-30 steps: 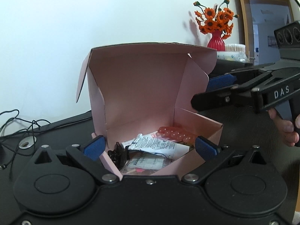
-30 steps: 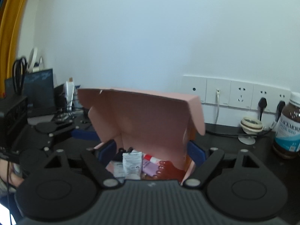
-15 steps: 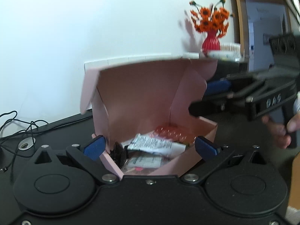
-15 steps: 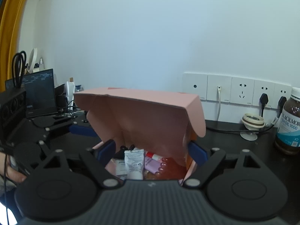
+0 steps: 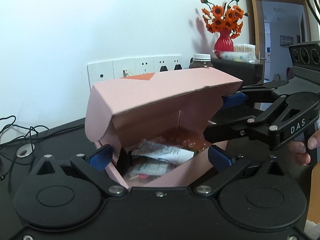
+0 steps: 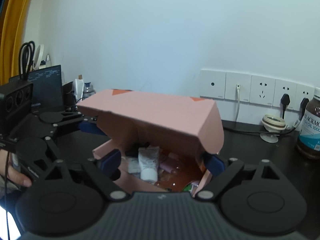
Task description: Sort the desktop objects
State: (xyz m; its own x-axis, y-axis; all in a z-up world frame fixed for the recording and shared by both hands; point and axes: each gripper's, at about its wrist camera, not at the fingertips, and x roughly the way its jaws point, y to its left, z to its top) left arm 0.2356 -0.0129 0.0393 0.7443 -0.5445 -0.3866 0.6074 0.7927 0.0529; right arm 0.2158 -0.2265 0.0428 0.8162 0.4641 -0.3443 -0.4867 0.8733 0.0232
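Left wrist view shows the change plainly: the lid [image 5: 160, 94] of the pink box [image 5: 180, 172], which stood upright a second ago and tilted half a second ago, now hangs forward over the opening, roughly half shut. The box sits on the black counter [image 5: 60, 132], directly ahead of the left gripper [image 5: 159, 157], whose jaws stand wide with one blue pad at either side of the near corner, holding nothing. The right gripper [image 5: 224, 116] reaches in from 3 o'clock, its upper finger against the lid's right edge; its jaws are wide too, gripping nothing that I can make out.

From the right wrist view the sorted things are still visible under the lid: a white tube [image 6: 148, 164], small packets, something reddish at the floor. The right gripper [image 6: 162, 163] straddles the box front there as well.

I judge the sorting itself as finished and the closing step under way. The lid's front flap still hangs outside the wall, so it must be tucked in as the lid comes down. The bottle [image 6: 311, 126] at 3 o'clock and the sockets [image 6: 250, 88] behind stay clear of the work.
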